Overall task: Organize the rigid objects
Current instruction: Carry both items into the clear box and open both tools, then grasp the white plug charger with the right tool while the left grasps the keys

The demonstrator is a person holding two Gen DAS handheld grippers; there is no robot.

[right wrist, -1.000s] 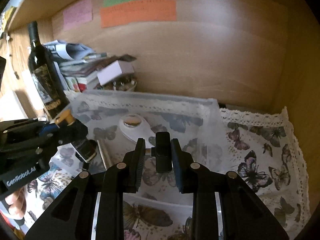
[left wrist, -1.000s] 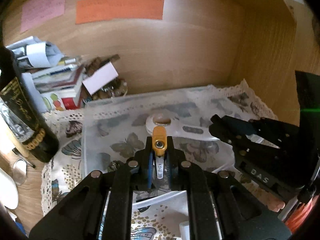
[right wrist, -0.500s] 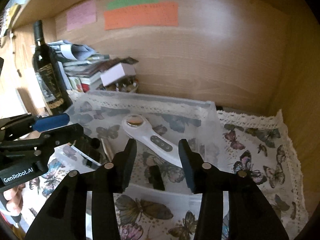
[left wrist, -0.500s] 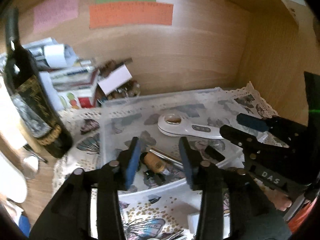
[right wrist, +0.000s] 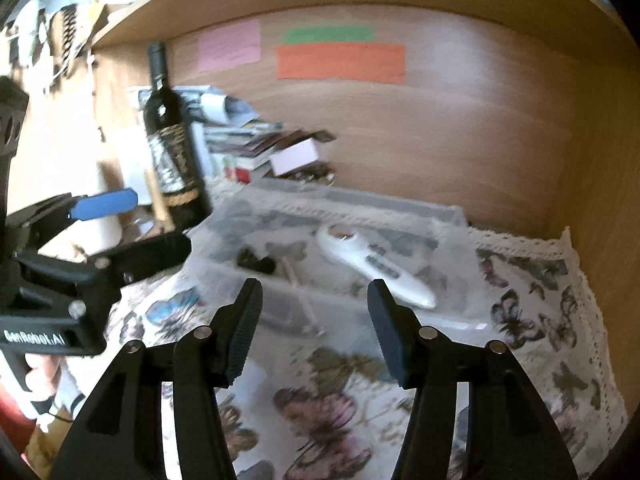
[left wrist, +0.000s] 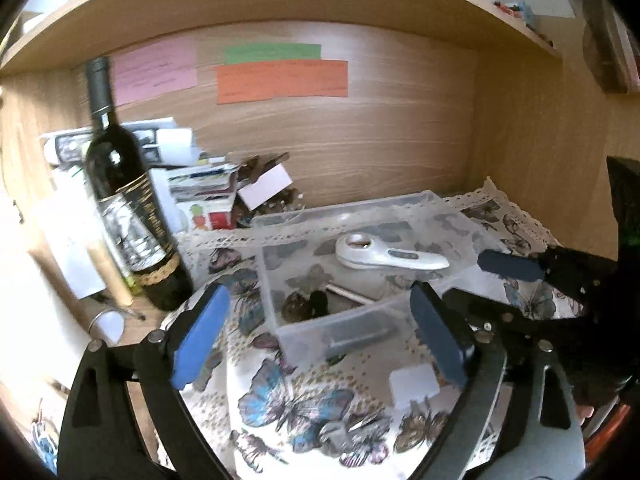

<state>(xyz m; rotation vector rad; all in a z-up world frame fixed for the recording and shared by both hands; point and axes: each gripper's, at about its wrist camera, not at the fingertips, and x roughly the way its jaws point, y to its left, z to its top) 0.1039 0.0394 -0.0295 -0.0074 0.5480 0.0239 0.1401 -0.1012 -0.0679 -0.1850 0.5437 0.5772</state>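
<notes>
A clear plastic box [left wrist: 304, 340] [right wrist: 448, 212] stands on a butterfly-print cloth [left wrist: 304, 400] [right wrist: 532, 312]. In it lie a white handheld device [left wrist: 390, 257] [right wrist: 376, 266], a thin metal stick [left wrist: 348, 293] and small dark items [left wrist: 306, 304] [right wrist: 256, 260]. My left gripper [left wrist: 320, 332] is open and empty, held back from the box's near wall. My right gripper [right wrist: 314, 320] is open and empty, also short of the box. Each gripper shows in the other's view, the right [left wrist: 520, 280] and the left [right wrist: 120, 220].
A dark wine bottle [left wrist: 128, 200] [right wrist: 172, 148] stands left of the box. Behind it lies a pile of papers, books and a small white carton [left wrist: 264, 186] [right wrist: 296, 156]. Wooden shelf walls close the back and right. A white card [left wrist: 414, 384] lies on the cloth.
Both grippers let go of small objects, which now lie in the box. Both opened wide and pulled back and up from the box.
</notes>
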